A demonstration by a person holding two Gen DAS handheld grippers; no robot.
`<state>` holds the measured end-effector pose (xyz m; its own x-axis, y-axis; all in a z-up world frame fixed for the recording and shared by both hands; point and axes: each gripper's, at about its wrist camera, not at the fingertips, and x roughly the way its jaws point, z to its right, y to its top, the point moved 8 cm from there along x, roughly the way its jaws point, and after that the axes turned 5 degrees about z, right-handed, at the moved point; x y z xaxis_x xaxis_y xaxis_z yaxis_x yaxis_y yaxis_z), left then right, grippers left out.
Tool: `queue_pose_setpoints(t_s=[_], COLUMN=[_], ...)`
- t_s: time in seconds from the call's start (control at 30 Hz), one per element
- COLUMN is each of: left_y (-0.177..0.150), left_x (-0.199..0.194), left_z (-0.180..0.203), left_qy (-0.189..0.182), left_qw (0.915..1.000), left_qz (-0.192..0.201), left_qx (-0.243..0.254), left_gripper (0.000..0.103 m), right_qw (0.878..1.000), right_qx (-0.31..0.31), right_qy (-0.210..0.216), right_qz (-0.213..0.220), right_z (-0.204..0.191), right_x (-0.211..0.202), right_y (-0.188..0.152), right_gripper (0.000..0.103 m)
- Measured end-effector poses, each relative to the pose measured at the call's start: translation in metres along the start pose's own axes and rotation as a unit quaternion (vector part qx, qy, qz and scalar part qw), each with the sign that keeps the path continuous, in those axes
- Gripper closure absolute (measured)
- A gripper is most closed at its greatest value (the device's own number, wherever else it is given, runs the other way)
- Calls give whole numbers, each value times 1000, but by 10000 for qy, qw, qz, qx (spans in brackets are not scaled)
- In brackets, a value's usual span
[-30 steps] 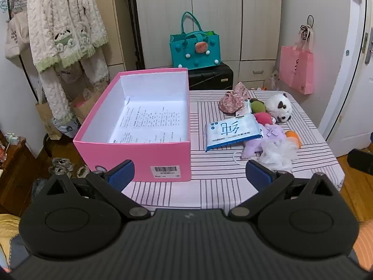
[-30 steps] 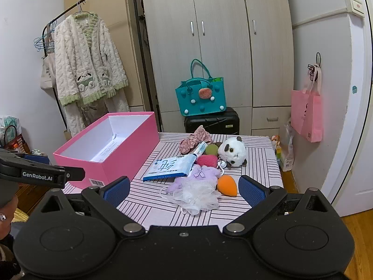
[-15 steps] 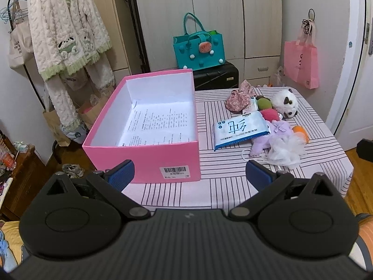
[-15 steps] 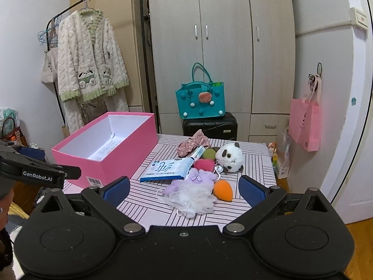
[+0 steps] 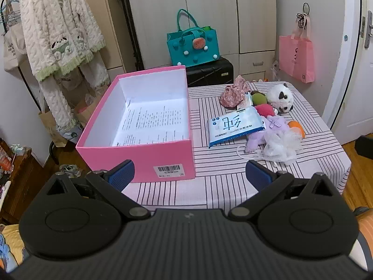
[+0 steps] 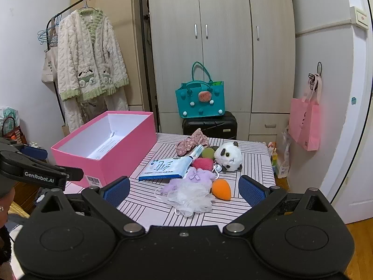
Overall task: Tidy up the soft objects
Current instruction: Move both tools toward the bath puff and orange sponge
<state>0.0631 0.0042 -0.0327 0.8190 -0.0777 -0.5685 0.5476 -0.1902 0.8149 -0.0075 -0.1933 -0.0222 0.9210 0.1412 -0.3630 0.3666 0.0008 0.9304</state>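
As both grippers pull back, pink box (image 5: 139, 126) shrinks, toys untouched

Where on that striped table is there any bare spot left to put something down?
Bare striped tablecloth runs along the near edge, in front of the open pink cardboard box and the white mesh bath pouf. A narrow strip lies between the box and the blue-white tissue pack. The far right is crowded with the panda plush and other soft things.

Striped table (image 5: 233, 186) bears pink box (image 5: 139, 156), soft toys (image 6: 193, 186).
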Motion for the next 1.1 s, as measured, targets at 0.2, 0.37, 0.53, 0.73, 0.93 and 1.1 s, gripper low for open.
queue_pose_setpoints(t_s=[0.2,0.37,0.53,0.73,0.93,1.1], left_y=[2,10,21,24,24,22], left_x=[4,7,10,30,59,78], left_z=[2,4,13,44,84,101], left_qy=[-69,-135,-254,-607,-644,-1256], left_qw=[10000,9998,9991,9969,9920,9891], left_qz=[-28,37,81,72,233,166], left_qx=[65,142,314,486,1065,756], left_gripper=[0,0,0,0,0,0], right_qw=[10000,9997,9988,9955,9950,9973], right_qx=[15,84,24,14,251,23], right_qy=[66,227,464,784,875,640], right_qz=[-53,63,144,537,406,356], right_z=[3,9,19,42,67,80], right_x=[4,4,16,31,46,58], right_y=[-2,-3,-9,-20,-30,-37], right_gripper=[2,2,2,2,2,3])
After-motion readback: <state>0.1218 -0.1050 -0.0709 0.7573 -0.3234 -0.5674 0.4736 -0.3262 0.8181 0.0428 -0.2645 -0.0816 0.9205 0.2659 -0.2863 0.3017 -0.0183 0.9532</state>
